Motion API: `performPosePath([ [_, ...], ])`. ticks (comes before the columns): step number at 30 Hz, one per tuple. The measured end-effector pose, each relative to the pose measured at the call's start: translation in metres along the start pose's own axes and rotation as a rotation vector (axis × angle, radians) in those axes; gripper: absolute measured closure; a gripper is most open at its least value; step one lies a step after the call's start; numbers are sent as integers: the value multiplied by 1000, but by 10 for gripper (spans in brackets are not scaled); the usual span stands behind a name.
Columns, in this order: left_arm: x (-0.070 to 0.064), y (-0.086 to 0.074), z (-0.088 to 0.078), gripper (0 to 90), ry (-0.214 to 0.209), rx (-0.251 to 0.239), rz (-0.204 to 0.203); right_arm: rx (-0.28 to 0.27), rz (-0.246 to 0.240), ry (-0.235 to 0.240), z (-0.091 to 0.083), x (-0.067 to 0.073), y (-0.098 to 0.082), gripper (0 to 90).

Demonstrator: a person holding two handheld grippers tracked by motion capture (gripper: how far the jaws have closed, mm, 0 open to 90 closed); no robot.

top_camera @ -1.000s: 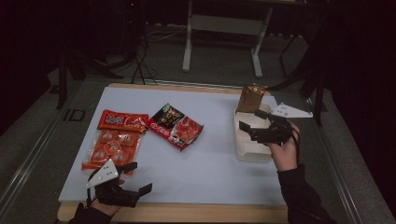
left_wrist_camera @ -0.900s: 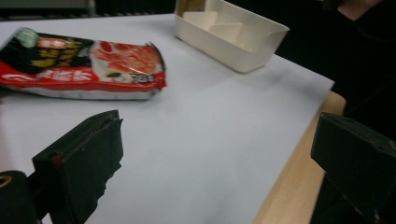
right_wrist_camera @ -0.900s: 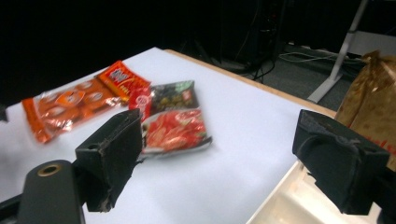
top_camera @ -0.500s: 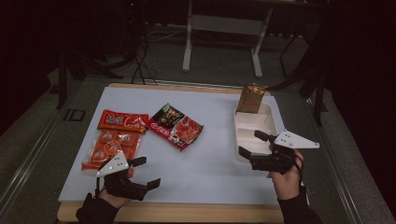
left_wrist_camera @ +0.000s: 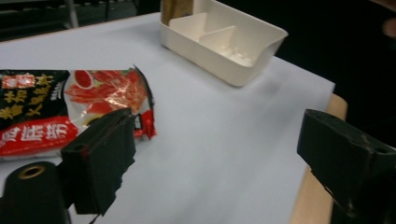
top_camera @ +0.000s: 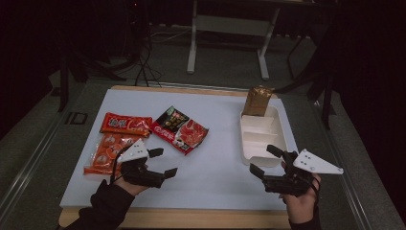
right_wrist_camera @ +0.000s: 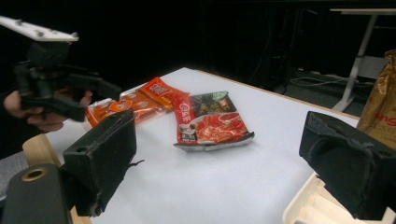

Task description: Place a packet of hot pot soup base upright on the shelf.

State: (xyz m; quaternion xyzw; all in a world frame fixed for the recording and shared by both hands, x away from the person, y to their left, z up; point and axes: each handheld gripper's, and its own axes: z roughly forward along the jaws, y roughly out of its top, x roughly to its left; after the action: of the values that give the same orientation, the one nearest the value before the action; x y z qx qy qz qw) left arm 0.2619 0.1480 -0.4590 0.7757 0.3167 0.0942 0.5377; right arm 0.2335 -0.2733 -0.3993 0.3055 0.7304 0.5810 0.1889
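The right gripper (top_camera: 265,161) had been drawn back from the tray (top_camera: 282,135) to the near table edge, its jaws opened further and empty. The left gripper (top_camera: 163,162) had been carried forward, its jaws closing slightly, nothing between them, just beside the black-red packet (top_camera: 180,129). Orange packets (top_camera: 115,143) lay left.

Dim room, dark all around; light falls mainly on the white table top (top_camera: 225,158), which stands out pale against near-black surroundings. Shadows are soft and faint. Glare glints on the red snack packet (left_wrist_camera: 70,112). The gripper views are grainy, their near jaws blurred.
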Motion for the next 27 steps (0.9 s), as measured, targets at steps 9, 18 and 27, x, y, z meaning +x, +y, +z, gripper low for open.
performPosePath([
  [9, 10, 23, 34, 356, 4, 14, 11, -10, 0, -44, -2, -3, -7, 133],
  [18, 28, 37, 68, 678, 51, 55, -3, -2, -22, -44, 2, 0, -12, 149],
  [27, 44, 43, 105, 897, 76, 120, -30, 21, -19, -22, 7, 1, -17, 149],
])
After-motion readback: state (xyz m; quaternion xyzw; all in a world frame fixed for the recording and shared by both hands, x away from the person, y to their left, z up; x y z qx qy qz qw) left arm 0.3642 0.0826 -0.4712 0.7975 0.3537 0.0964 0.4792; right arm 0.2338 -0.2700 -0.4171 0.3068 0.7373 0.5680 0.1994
